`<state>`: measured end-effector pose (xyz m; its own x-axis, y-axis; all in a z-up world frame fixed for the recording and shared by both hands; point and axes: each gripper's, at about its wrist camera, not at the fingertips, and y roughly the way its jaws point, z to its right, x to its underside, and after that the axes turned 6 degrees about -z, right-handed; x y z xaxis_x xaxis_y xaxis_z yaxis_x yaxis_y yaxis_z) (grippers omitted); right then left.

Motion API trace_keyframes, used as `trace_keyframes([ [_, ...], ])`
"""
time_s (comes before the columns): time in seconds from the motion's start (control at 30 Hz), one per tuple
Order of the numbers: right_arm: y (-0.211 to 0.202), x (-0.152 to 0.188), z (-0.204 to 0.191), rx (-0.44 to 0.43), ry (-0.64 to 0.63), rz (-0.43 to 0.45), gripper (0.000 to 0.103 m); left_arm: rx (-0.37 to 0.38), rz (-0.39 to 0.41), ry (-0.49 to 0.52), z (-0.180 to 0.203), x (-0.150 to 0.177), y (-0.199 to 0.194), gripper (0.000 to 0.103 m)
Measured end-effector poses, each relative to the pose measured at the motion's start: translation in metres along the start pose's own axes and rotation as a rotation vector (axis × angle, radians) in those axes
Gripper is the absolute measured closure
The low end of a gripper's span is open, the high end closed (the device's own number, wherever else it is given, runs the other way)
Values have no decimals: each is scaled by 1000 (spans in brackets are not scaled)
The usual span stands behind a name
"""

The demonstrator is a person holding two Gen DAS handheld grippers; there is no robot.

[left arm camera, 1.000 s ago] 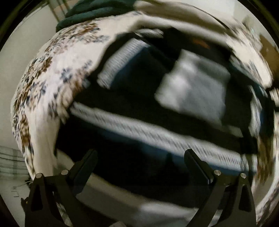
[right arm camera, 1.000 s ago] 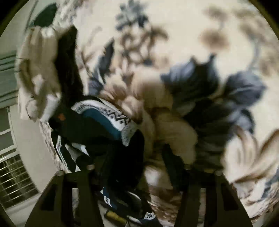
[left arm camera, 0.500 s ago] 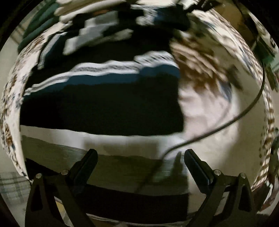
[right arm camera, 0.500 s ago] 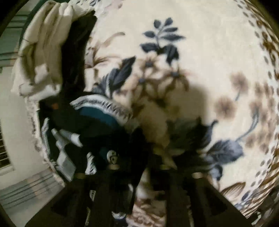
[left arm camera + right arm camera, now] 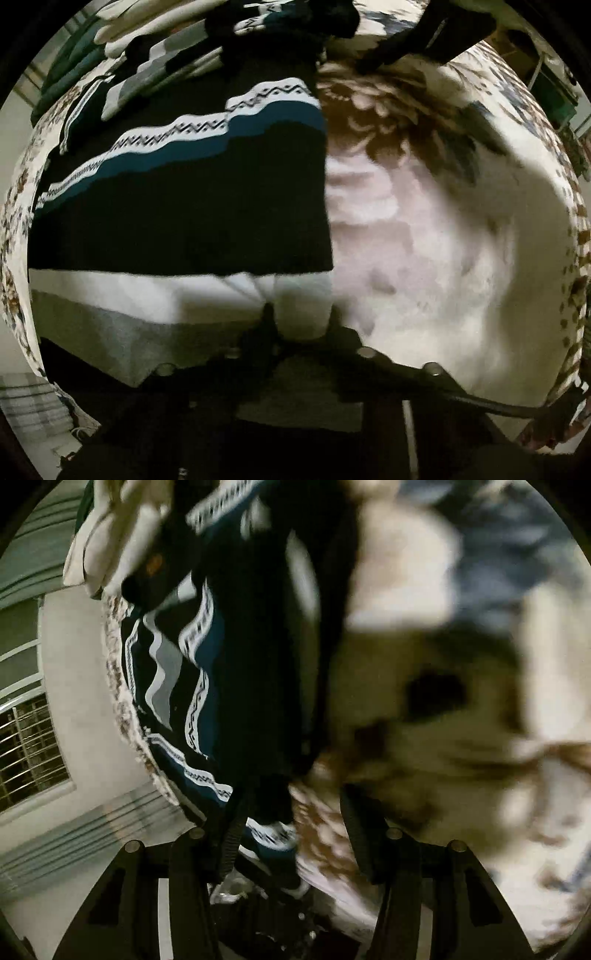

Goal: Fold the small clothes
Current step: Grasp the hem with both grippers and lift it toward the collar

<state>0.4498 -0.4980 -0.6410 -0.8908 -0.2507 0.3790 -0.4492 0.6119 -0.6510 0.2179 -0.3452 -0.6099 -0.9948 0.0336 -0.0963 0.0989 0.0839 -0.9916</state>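
A home bedroom, by the look: cream floral blanket [image 5: 461, 240] spread over a bed, folded clothes [image 5: 122, 40] stacked at its far edge, plain pale wall [image 5: 81, 686] beside, barred window [image 5: 26, 753] with horizontal grille

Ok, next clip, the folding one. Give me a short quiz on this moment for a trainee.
1. True or false: the left gripper has its jaws closed on a white band of the sweater.
2. What does the sweater lie on? A) a bare wooden table B) a floral blanket C) a tiled floor
3. In the left wrist view, what colour is the band next to the white zigzag stripe, on the side nearer the camera?

Key: 1 true. 2 B. 3 teal.
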Motion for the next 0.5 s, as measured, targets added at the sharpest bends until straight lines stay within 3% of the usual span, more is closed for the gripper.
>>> trace_keyframes([
  [0.07,20,-7,-6,-11,-10,-3,50,-1,-8,2,-1,3,-1,83],
  [0.17,32,-10,-16,56,-47,31,95,2,-40,-4,-1,7,2,82],
  [0.27,27,2,-20,136,-50,80,97,12,-57,-16,-2,12,6,77],
  [0.5,-2,20,-22,224,-48,147,98,39,-75,-25,-3,22,10,62],
])
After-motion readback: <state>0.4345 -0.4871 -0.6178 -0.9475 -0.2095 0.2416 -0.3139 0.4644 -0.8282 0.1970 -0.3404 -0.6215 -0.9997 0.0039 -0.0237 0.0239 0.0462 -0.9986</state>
